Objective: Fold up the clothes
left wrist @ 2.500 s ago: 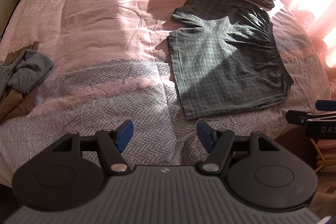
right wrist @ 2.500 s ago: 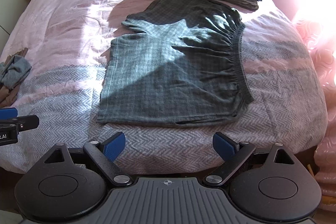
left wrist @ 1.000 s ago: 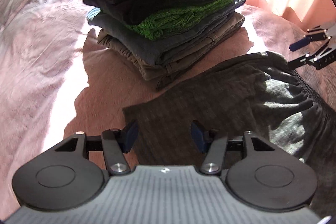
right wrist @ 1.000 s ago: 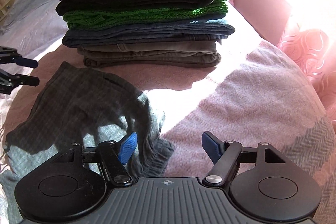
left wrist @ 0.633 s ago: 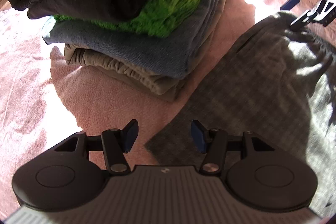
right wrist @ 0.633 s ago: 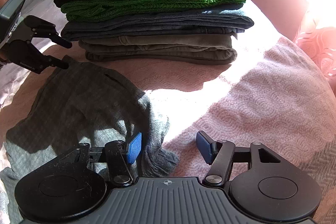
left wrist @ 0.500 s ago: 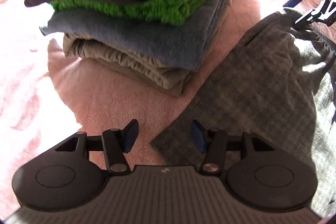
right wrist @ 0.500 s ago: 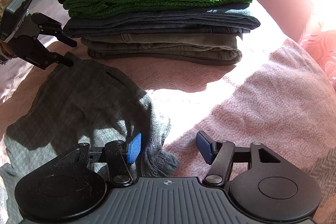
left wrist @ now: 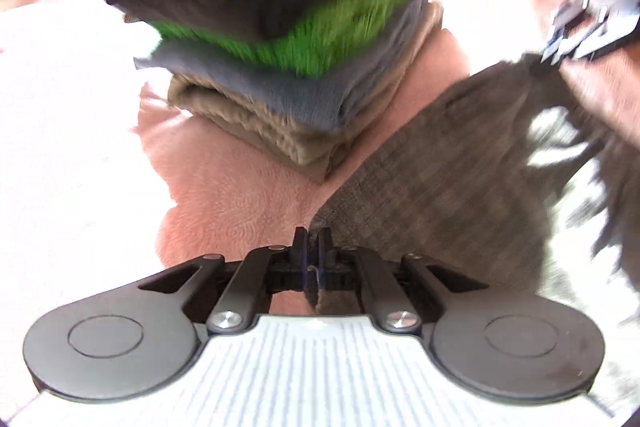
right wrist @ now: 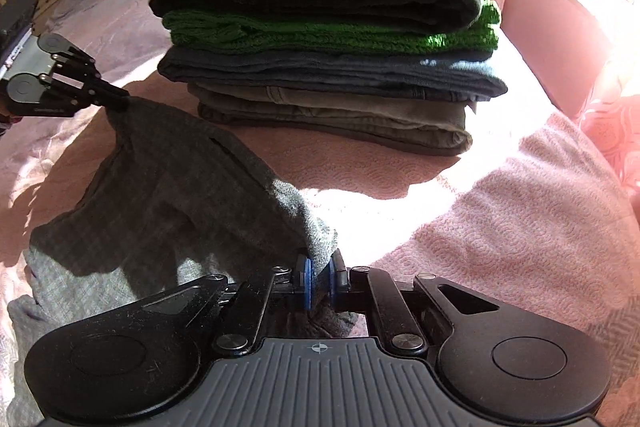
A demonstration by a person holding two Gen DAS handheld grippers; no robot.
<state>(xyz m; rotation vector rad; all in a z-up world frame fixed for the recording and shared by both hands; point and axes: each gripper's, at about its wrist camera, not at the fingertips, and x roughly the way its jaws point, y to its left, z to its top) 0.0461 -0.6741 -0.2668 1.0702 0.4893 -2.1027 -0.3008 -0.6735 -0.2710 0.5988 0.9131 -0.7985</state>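
Left gripper (left wrist: 314,251): fingers pinched tight on one corner of the grey checked shorts (left wrist: 452,195); cloth edge runs down between the pads. Left wrist view badly motion-blurred, detail soft.

Right gripper (right wrist: 319,277): blue-padded fingers (right wrist: 307,281) closed on a bunched end of the same shorts (right wrist: 168,187); fabric fills the narrow gap between the pads.

Shorts lie spread across the pink bedspread (right wrist: 500,219), held at two corners. From the right wrist view the far corner is lifted slightly where the left gripper (right wrist: 116,101) clamps it, cloth drawn to a point at the tips. A slit-like opening shows along the upper edge. Part in shadow, part in hard sunlight.

Stack of folded clothes (right wrist: 320,67) sits just beyond the shorts on the bed, near but not touching them: red patterned knit on top, then dark grey, green knit, blue-grey, olive trousers at the bottom. Same stack (left wrist: 288,67) fills the upper left wrist view, with the right gripper (left wrist: 560,55) at the shorts' far end.
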